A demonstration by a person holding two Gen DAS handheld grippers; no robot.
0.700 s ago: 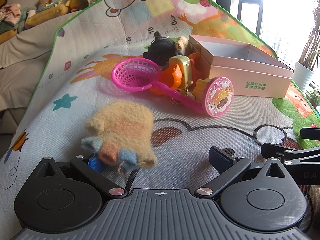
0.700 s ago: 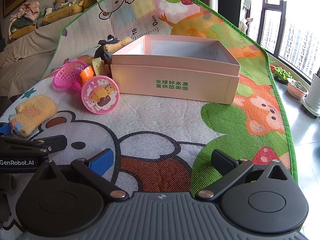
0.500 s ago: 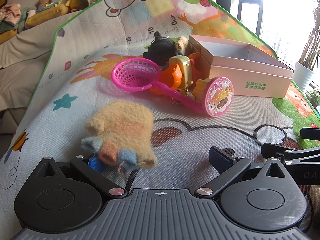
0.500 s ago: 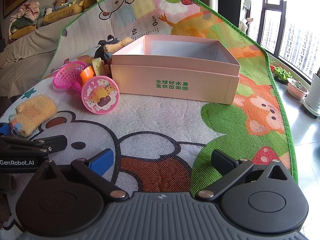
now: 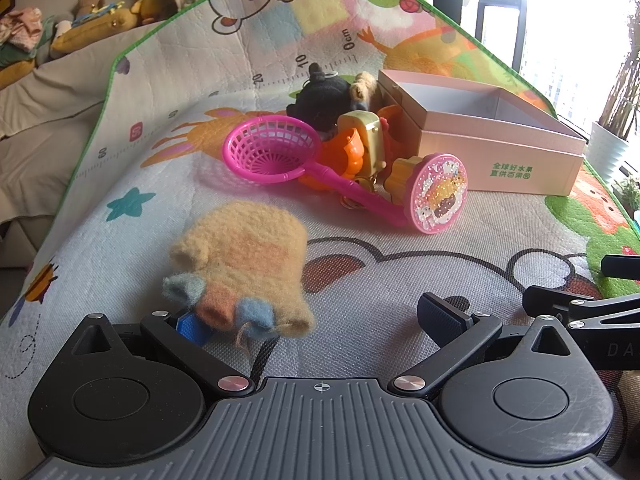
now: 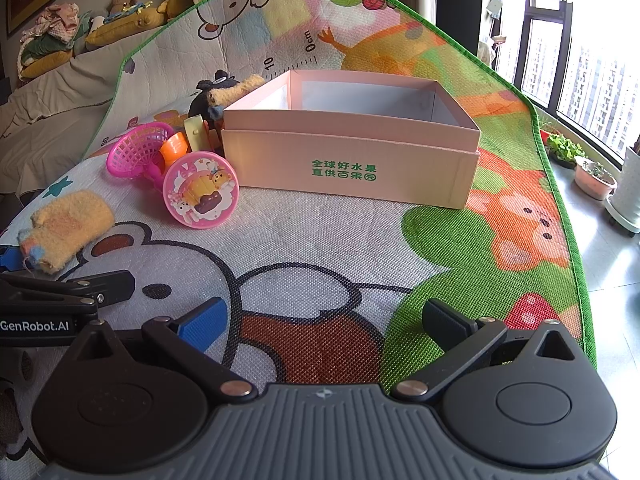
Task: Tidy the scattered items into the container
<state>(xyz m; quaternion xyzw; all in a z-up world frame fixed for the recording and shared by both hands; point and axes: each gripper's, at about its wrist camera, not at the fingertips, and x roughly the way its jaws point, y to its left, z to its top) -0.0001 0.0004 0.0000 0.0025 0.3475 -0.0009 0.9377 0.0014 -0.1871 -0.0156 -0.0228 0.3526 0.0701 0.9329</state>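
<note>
An open pink cardboard box sits on a cartoon play mat. Left of it lies a heap of toys: a pink net scoop, a round pink glitter disc, an orange toy, a beige block and a black plush. A fuzzy yellow mitten lies nearest me. My left gripper is open, its left pad beside the mitten's cuff. My right gripper stands open over bare mat, nothing between its fingers.
The play mat slopes up at the back against a sofa with stuffed toys. Its green edge runs along the right, with tiled floor, potted plants and a window beyond. My left gripper's side shows at the right view's left.
</note>
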